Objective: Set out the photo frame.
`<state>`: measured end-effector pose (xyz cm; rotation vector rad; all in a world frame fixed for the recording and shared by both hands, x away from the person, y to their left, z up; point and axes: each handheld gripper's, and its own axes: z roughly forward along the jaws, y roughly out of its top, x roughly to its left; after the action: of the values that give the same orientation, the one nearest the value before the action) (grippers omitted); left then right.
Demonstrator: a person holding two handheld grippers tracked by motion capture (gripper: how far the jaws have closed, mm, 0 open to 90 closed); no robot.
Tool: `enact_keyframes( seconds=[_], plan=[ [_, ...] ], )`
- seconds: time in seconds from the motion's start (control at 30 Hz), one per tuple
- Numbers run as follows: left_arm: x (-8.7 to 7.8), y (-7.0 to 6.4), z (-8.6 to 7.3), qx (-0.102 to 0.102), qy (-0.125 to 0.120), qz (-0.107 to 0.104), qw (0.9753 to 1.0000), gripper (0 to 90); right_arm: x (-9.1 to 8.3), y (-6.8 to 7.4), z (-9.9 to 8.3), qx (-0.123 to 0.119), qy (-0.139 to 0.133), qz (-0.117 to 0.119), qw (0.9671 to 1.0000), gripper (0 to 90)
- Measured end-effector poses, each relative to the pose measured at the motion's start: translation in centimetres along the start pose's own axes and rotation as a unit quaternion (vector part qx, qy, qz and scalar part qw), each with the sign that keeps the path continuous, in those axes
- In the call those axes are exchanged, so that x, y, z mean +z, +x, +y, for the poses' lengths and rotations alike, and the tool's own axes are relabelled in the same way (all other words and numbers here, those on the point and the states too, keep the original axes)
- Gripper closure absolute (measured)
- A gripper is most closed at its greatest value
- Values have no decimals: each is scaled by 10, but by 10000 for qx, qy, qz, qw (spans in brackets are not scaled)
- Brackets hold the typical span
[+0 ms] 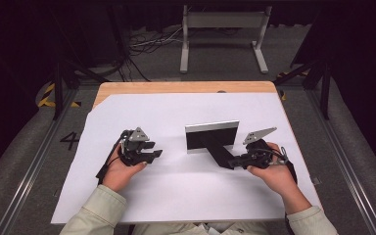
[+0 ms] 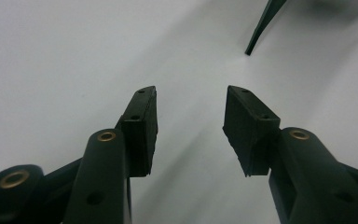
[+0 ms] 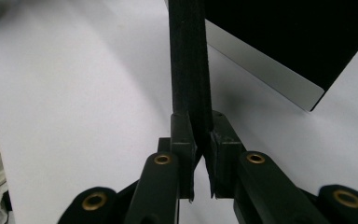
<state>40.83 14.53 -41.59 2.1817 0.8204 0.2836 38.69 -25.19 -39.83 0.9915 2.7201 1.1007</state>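
Pinching frame stand [image 3: 189, 70] — right gripper [image 3: 200, 140].

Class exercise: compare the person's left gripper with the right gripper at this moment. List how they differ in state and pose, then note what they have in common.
1. The left gripper is open, with bare white sheet between its fingers; the right gripper is shut on the black stand leg of the picture frame.
2. In the high view the left gripper sits apart from the frame, while the right gripper reaches to its back.
Shared: both are black, hand-held, and carry a grey three-cornered plate.

bright overhead light on white sheet [image 1: 176, 196] — soft shadows, dark surroundings
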Motion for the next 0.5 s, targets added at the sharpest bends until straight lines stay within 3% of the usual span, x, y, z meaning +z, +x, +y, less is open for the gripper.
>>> enact_keyframes(
  seconds=[0.23, 0.5],
  plan=[
    [3, 0, 1, -113, -160, -59, 9998, 568, 2, 2, -2, -45, 296, -67, 9995, 828],
    [8, 3, 2, -207, -105, -18, 9997, 566, 9, 5, -7, -18, 687, 47, 9976, 860]
  ],
)
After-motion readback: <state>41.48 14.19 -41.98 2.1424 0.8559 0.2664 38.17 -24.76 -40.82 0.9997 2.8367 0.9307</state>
